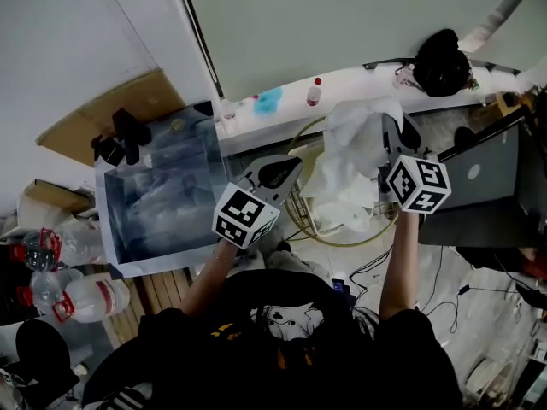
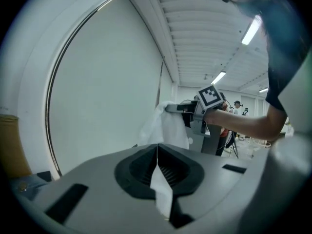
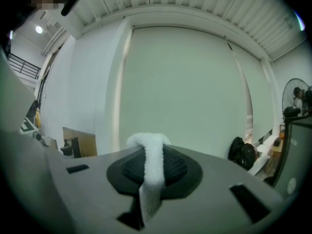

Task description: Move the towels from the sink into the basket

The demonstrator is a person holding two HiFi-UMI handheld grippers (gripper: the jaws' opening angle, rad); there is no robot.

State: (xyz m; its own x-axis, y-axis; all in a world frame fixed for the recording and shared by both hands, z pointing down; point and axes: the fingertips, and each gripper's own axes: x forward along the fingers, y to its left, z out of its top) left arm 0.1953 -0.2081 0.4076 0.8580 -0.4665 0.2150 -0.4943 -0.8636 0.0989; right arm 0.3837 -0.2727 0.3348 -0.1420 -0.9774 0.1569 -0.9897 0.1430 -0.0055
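Surface/room: we are looking down on a steel sink (image 1: 101, 213) at left. A white ledge (image 1: 359, 84) is running along the pale wall behind it, carrying a small bottle (image 1: 314, 91), a blue item (image 1: 267, 101) and a black bag (image 1: 440, 61). A round wire basket (image 1: 342, 243) is sitting on the floor to the right of the sink, between the two arms. Water bottles (image 1: 64, 295) are lying at lower left, and cables are trailing over the floor at lower right.

Grippers: the left gripper (image 1: 291, 162) is clenching a thin white sliver of cloth, with its jaws closed on it in the left gripper view (image 2: 157, 152). The right gripper (image 1: 389, 133) is clamping a thick fold of the towel (image 3: 151, 172), which is bulging over the jaw tips. We can't tell whether both are gripping one towel.

Task thing: the towel (image 1: 350, 156) is hanging in a bunch from the right gripper, clear of the sink and above the basket ring — not resting in it.

Edges/clearance: the ledge edge is lying just beyond the basket's far rim, and a dark grey slab (image 1: 487, 178) is closing off the right side. The sink's right edge is sitting near the left gripper. The room is opening upward — flat pale wall ahead, ribbed ceiling w/ strip lights (image 2: 218, 77).
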